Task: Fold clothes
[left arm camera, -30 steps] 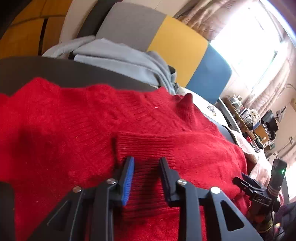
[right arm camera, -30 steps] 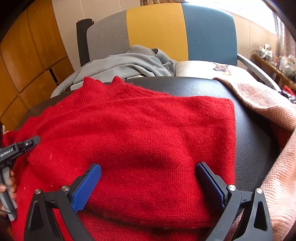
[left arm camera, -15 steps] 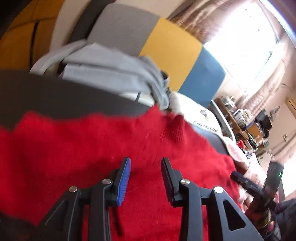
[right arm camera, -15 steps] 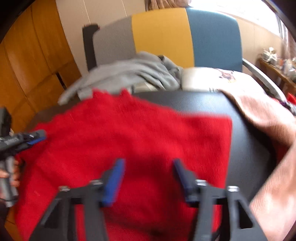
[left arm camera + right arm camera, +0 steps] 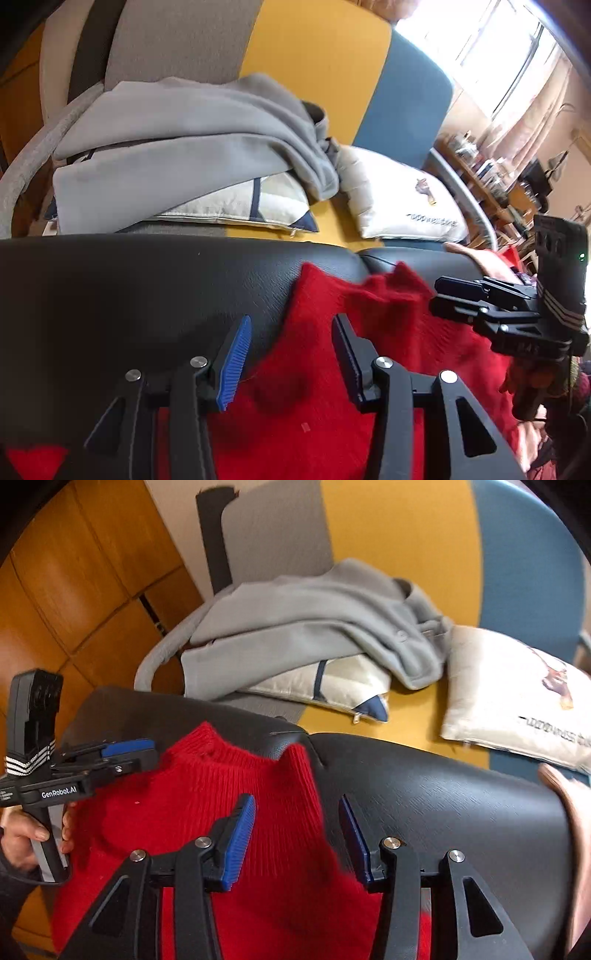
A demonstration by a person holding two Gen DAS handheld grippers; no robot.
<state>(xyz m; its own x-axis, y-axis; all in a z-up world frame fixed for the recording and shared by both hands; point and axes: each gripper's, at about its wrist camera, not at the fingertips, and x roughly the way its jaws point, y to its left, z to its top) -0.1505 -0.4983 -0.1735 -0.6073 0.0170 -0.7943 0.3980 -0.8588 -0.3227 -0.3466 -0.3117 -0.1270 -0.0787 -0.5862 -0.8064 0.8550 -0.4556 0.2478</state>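
A red knit sweater [image 5: 332, 417] lies on a black leather surface [image 5: 129, 288]; its collar end shows in the right wrist view [image 5: 229, 794]. My left gripper [image 5: 291, 354] is open and empty, its jaws straddling the sweater's left edge near the collar. My right gripper [image 5: 297, 834] is open and empty, its jaws straddling the sweater's right edge. Each gripper also shows in the other view: the right one [image 5: 491, 306] over the far side of the sweater, the left one [image 5: 110, 757] at the collar's left.
Behind the black surface stands a grey, yellow and blue sofa [image 5: 317, 74] with a grey garment [image 5: 192, 133] over a patterned cushion [image 5: 258, 206] and a white cushion [image 5: 402, 206]. A pink knit garment [image 5: 576, 812] lies at the right. Wooden panels [image 5: 74, 590] stand at the left.
Both grippers moved forward along the sweater to its collar end. The right gripper's jaws narrowed from wide open. More of the sofa and cushions now shows.
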